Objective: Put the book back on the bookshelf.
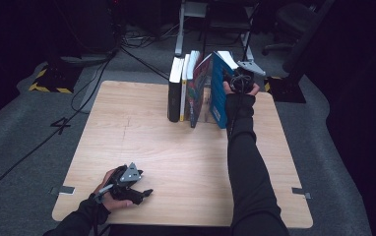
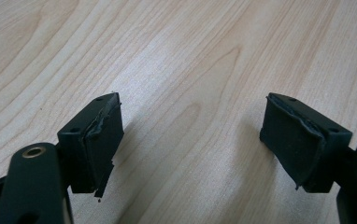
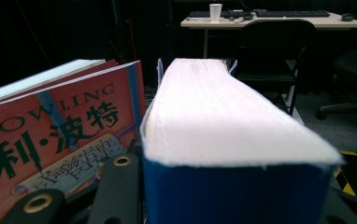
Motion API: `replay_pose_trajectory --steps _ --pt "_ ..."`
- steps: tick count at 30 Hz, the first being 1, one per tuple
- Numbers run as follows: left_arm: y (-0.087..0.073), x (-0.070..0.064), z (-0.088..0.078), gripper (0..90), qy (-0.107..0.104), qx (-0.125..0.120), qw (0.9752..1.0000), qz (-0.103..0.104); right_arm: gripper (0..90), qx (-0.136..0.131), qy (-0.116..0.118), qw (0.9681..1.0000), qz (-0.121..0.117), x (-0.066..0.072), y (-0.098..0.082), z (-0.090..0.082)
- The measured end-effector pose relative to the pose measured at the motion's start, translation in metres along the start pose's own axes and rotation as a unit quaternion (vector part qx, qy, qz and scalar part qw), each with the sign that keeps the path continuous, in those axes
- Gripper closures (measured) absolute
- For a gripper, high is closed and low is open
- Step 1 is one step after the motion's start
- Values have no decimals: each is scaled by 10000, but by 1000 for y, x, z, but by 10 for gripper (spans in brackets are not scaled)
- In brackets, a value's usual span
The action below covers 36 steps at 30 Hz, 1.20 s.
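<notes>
Both black grippers, left gripper (image 1: 144,192) and right gripper (image 1: 236,78), carry grey three-cornered plates; the sleeves are black, the jaw pads frayed.

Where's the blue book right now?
In the high view the blue book stands at the right end of the row of books at the table's far edge, beside the red book, clamped by the right gripper.

Book (image 1: 219,91) rightmost in row on table (image 1: 176,162)

The left gripper (image 1: 144,192) is rested low near the table's front edge, jaws parted wide, while the right gripper (image 1: 238,78) is held outstretched, clamped.
</notes>
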<state>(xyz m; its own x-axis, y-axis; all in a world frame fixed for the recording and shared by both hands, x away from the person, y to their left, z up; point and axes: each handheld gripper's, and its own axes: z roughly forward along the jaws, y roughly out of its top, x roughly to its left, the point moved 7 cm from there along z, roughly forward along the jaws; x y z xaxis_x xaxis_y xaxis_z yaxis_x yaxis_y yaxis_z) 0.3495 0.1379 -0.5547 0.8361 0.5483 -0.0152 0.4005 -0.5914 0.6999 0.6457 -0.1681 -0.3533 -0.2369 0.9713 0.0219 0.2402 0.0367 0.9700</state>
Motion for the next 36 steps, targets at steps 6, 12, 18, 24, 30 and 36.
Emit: replay_pose_trajectory --steps 6,12,18,24,30,36 --pt "0 -1 0 211 -8 -5 10000 4 597 -36 9 10000 20 -3 -8 -10" --pt "0 -1 0 211 3 3 10000 3 592 -4 143 9999 69 -14 -19 -22" --pt "0 -1 0 209 -5 4 10000 5 572 37 216 9998 -12 -18 -26 -29" --pt "0 -1 0 210 -2 -2 10000 3 456 276 270 9992 -62 -19 -35 -33" --pt "0 -1 0 210 3 1 10000 1 405 371 443 9983 -111 -21 -45 -42" --pt "0 -1 0 209 10 0 10000 -4 390 570 790 9946 -357 -19 -71 -61"
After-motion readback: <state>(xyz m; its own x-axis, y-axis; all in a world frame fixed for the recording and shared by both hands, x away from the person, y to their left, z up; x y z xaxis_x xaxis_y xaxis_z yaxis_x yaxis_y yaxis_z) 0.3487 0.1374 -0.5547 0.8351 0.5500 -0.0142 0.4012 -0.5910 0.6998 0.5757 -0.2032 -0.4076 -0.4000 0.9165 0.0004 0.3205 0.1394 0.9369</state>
